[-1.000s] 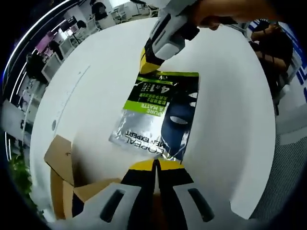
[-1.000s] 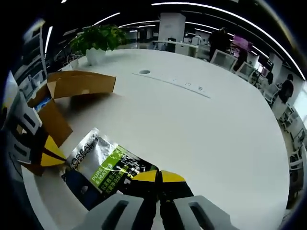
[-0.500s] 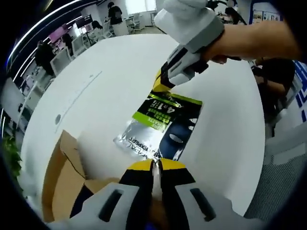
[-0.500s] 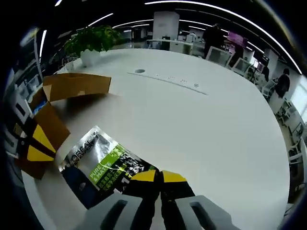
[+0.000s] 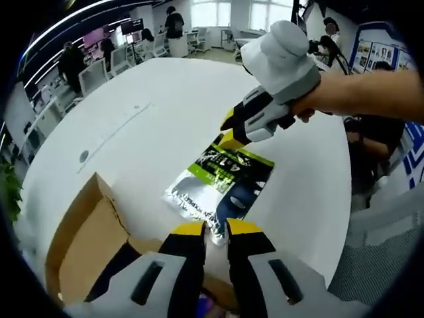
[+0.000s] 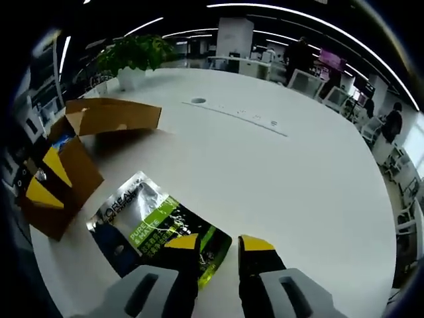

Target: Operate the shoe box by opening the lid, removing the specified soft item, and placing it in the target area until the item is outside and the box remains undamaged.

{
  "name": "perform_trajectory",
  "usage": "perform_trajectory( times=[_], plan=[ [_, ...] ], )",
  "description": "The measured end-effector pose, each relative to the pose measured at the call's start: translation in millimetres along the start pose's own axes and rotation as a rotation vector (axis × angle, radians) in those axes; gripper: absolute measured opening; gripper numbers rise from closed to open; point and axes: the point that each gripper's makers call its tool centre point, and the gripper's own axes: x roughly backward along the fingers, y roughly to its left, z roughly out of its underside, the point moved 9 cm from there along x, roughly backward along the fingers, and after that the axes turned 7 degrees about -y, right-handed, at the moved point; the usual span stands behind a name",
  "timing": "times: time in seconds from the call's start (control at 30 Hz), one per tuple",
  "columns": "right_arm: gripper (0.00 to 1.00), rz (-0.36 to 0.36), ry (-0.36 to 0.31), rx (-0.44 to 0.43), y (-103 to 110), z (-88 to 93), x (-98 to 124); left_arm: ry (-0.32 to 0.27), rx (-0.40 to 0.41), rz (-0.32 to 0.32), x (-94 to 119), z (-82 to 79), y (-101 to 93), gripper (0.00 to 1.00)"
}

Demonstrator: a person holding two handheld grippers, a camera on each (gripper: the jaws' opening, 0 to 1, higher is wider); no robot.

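A flat silver, green and dark blue face-mask packet (image 5: 222, 185) (image 6: 151, 222) lies on the round white table (image 5: 152, 126) (image 6: 278, 179). Beside it stands the open brown cardboard shoe box (image 5: 83, 242) (image 6: 63, 185), its lid flap (image 6: 112, 116) raised. My left gripper (image 5: 216, 232) (image 6: 43, 180) is open just short of the packet's near edge, over the box's corner. My right gripper (image 6: 218, 245) (image 5: 228, 130), held by a hand, is open, with its yellow tips at the packet's green end. Neither holds the packet.
A potted plant (image 6: 132, 53) stands at the table's far edge behind the box. A round cable port (image 6: 197, 101) (image 5: 84, 157) sits in the tabletop. A person (image 5: 371, 126) sits beyond the table's rim; office chairs and desks lie further off.
Both grippers have opened and let go of the packet, which now rests on the table. The left gripper has drawn back toward the box.
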Motion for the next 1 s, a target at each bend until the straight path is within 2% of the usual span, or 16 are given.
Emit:
perform_trajectory(
  times=[0.23,0.27,0.4,0.8,1.0],
  plan=[
    [0.27,-0.035,-0.017,-0.007,8,-3.8,11,-0.026,0.053,-0.009,16,1.7,4.3,0.15],
    [0.28,-0.041,-0.019,-0.008,9,-3.7,13,-0.037,0.081,-0.010,19,1.8,4.3,0.16],
    [0.34,-0.056,-0.031,-0.002,16,-4.9,21,-0.040,0.088,-0.010,29,5.5,4.8,0.19],
    [0.40,-0.107,-0.093,0.001,33,-17.8,48,-0.093,0.134,-0.069,62,13.9,16.8,0.25],
    [0.41,-0.140,-0.106,0.001,47,-24.7,57,-0.112,0.172,-0.109,79,24.1,27.4,0.26]
  ],
)
